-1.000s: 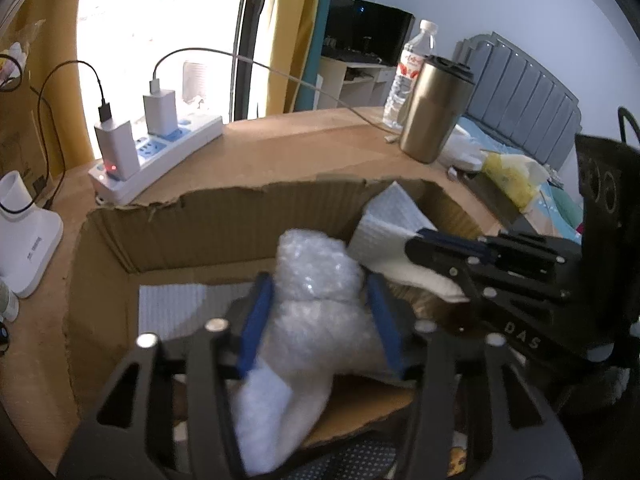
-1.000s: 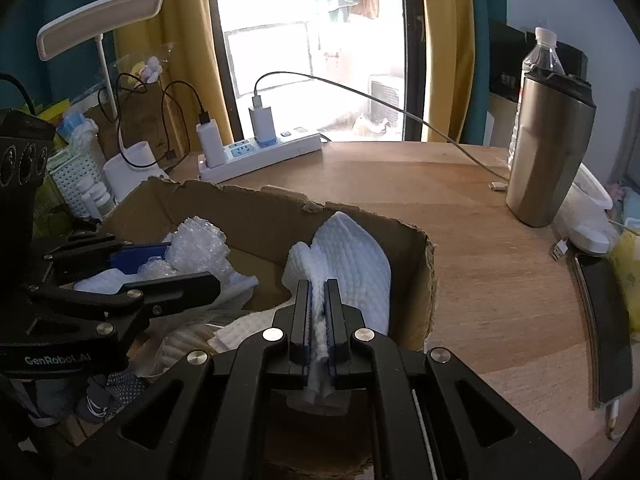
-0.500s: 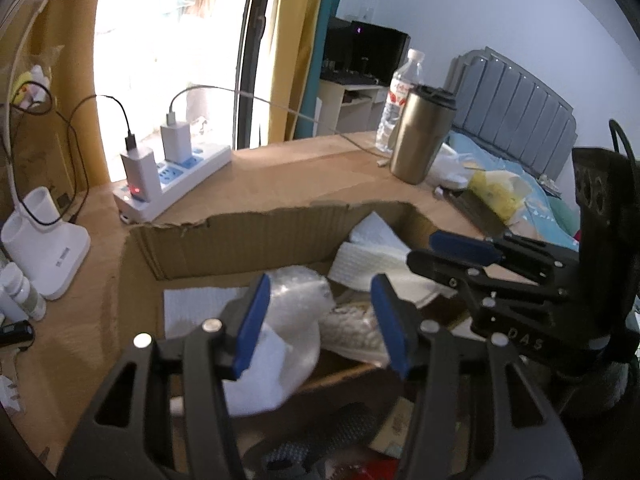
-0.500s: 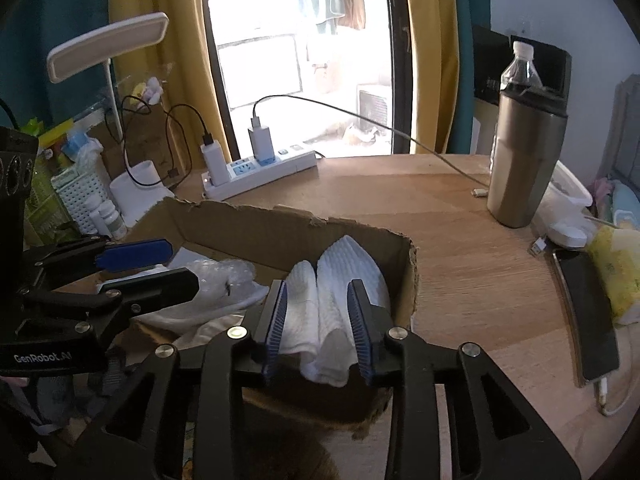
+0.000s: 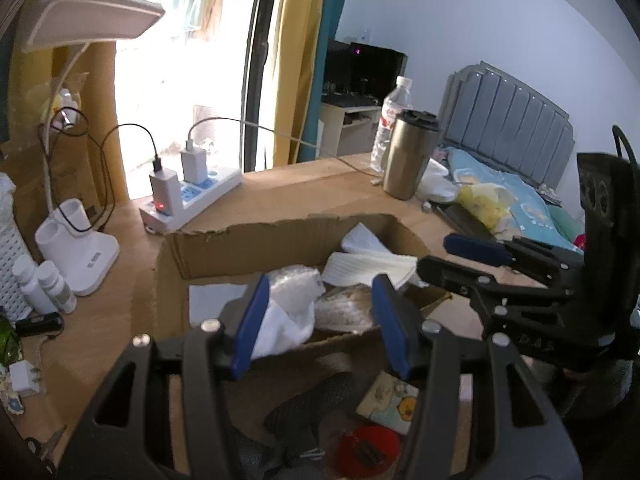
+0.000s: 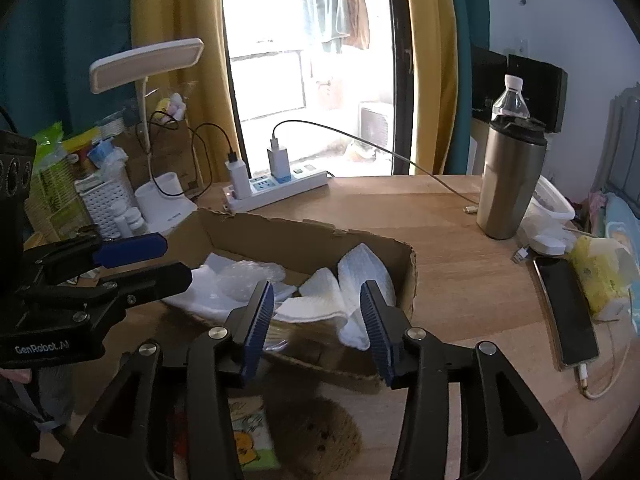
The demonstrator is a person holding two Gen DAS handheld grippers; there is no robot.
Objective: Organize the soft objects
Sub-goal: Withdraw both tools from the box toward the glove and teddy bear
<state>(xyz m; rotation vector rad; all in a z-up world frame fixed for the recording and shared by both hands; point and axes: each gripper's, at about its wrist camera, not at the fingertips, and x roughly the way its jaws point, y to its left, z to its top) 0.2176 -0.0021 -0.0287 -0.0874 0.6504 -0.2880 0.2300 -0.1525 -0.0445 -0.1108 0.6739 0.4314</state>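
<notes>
Both the left gripper (image 5: 320, 320) and right gripper (image 6: 316, 320) hang spread apart, empty. The bubble wrap (image 5: 294, 286) and white cloths (image 6: 344, 300) lie mid-frame inside the cardboard box (image 6: 304, 240) — likely light, limp, crushable; pinch a bunched fold.

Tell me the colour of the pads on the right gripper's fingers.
Blue, ribbed pads on black fingers; the right wrist view shows them best.

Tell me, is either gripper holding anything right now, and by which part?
Nothing. The left gripper and the right gripper are both open and empty, above the cardboard box.
</notes>
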